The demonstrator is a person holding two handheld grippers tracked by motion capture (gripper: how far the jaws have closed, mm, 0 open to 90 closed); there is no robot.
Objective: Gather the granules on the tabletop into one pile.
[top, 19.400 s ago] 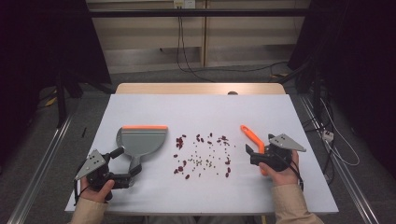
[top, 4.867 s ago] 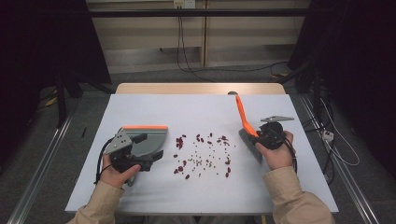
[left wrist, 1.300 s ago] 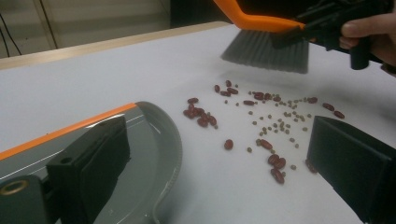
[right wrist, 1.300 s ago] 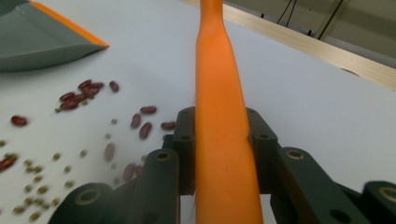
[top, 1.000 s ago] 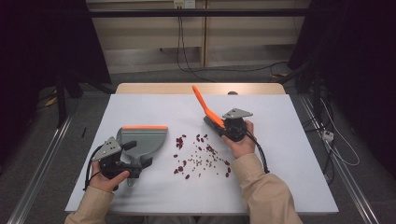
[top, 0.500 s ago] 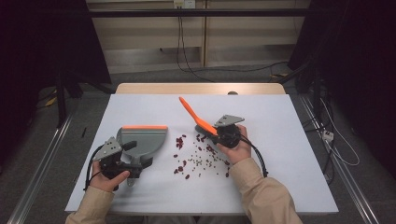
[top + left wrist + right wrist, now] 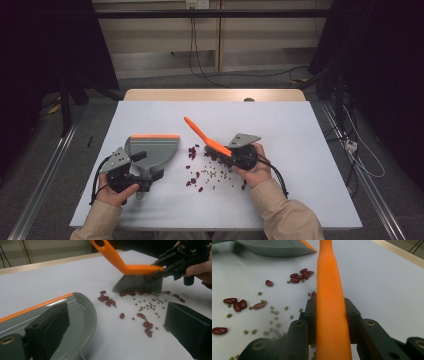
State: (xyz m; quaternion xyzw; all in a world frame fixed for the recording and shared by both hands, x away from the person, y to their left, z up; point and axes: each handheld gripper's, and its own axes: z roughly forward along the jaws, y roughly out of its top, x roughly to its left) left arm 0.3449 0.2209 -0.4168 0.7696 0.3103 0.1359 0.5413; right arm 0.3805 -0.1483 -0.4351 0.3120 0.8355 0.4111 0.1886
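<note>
Your right gripper (image 7: 235,156) clamps the orange brush (image 7: 207,139) above the beans (image 7: 210,175), your left gripper (image 7: 142,175) grips the dustpan (image 7: 152,150) beside them.

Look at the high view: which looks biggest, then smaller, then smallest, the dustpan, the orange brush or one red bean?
1. The dustpan, the widest of the three.
2. The orange brush, long but thin.
3. One red bean, just a small dot.
All three lie about equally far from the camera, so the order is safe.
</note>
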